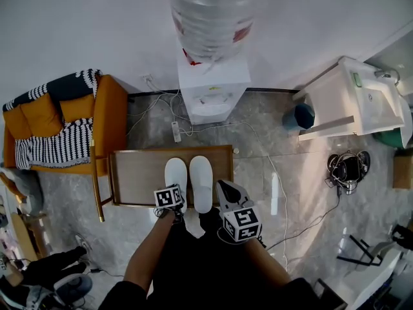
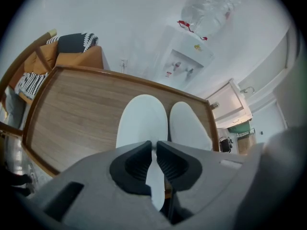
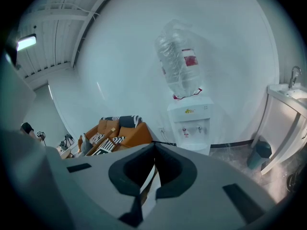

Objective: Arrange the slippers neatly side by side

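Note:
Two white slippers lie side by side on a low wooden table (image 1: pixel 139 173), toes toward the wall: the left slipper (image 1: pixel 175 175) and the right slipper (image 1: pixel 201 181). My left gripper (image 1: pixel 179 206) sits at the left slipper's heel. In the left gripper view the left gripper (image 2: pixel 154 145) is shut on that heel edge, with the left slipper (image 2: pixel 142 116) and the right slipper (image 2: pixel 189 126) stretching ahead over the table (image 2: pixel 72 114). My right gripper (image 1: pixel 221 184) hangs beside the right slipper's heel, lifted and apart from it. In its own view the right gripper (image 3: pixel 154 147) is shut and holds nothing.
A water dispenser (image 1: pixel 213 89) stands against the wall behind the table, with a power strip (image 1: pixel 175 131) and cables on the floor. An orange sofa (image 1: pixel 58 128) is at the left. At the right are a white sink cabinet (image 1: pixel 358 99) and a blue bin (image 1: pixel 300 116).

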{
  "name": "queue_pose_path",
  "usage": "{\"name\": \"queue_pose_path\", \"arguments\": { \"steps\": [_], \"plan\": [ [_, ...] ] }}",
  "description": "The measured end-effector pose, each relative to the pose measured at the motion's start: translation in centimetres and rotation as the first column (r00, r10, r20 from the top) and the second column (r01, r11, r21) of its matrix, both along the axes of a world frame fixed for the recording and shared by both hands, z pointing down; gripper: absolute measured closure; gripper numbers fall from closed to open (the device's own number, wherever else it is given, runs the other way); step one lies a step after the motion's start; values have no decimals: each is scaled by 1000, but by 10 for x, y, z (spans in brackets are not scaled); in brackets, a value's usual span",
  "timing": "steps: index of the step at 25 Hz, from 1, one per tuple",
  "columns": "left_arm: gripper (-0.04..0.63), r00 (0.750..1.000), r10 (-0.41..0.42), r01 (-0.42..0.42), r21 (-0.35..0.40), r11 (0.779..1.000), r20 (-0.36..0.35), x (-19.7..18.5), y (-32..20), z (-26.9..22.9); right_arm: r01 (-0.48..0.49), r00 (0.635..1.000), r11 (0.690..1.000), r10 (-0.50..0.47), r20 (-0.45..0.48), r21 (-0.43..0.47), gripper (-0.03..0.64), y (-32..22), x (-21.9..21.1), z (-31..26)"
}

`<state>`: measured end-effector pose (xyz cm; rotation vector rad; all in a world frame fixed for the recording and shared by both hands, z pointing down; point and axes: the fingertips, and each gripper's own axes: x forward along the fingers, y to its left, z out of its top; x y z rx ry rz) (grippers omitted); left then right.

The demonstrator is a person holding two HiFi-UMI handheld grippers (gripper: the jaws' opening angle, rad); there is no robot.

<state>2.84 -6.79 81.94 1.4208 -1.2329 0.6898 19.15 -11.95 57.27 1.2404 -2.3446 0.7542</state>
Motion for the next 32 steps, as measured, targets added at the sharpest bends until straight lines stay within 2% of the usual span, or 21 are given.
{"name": "queue_pose_path", "arguments": {
  "steps": [9,15,22,28,32],
  "plan": [
    [551,999,29,-30,-12,999,-27,11,1,4,-16,1000,1000,16,-1,-6,604,-3,3,2],
    [549,997,38,-38,-6,999,-68,15,1,6,-19,1000,1000,19,-2,-10,604,-1,-2,3],
    [456,992,39,-38,3,999,-121,20,1,2,-28,1000,1000,28,-6,-7,604,2,-7,0],
    [433,991,57,-56,7,998,-120,15,11,-11,-37,999,999,37,-6,1,604,6,-14,-1],
    [436,988,54,-52,19,998,-146,5,19,-27,-41,999,999,41,-1,12,604,9,-23,-4]
  ]
}}
